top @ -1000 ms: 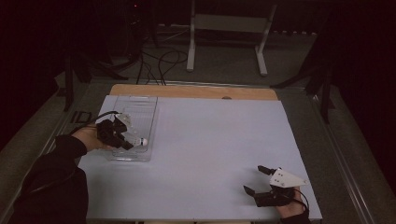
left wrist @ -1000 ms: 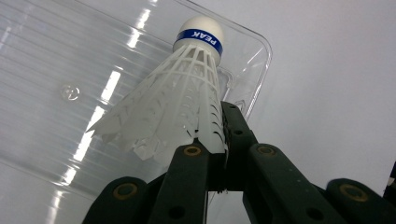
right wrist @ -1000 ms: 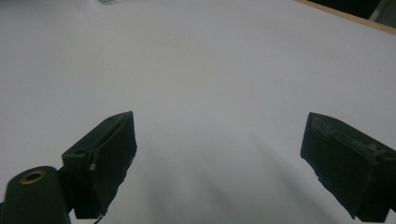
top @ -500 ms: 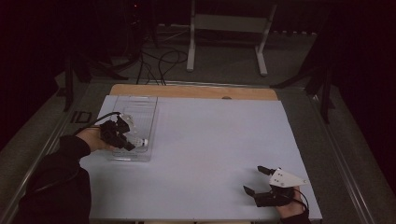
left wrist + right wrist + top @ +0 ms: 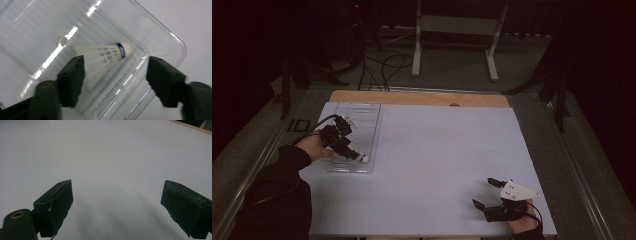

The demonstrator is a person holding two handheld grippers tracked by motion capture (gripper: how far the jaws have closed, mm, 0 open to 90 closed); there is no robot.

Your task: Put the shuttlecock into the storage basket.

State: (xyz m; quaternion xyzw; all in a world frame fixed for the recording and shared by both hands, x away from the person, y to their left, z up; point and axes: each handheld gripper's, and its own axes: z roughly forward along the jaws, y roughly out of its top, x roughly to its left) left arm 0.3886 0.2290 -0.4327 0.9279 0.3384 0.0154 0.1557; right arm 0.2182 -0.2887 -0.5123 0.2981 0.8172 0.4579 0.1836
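A white shuttlecock [image 5: 100, 53] with a blue band at its cork lies in a clear plastic tray [image 5: 175, 42]. My left gripper [image 5: 115, 75] hovers over it. Its jaws have just been opening and stand apart on either side of the feathers, with no pad pressing on them. In the high view the left gripper [image 5: 352, 152] is over the near end of the tray [image 5: 362, 112] at the table's left, with the shuttlecock's cork [image 5: 363, 159] at its tip. My right gripper [image 5: 482, 192] rests open near the front right corner, and its jaws [image 5: 116, 202] hold nothing.
A white sheet [image 5: 437, 150] covers the table, with a wooden strip [image 5: 422, 98] along its far edge. Beyond the table, a metal stand [image 5: 457, 45] and cables [image 5: 382, 65] sit on the floor.
The left gripper's jaws have opened and let go of the shuttlecock, which now lies in the tray. The left hand shifted slightly; the right gripper stayed put.
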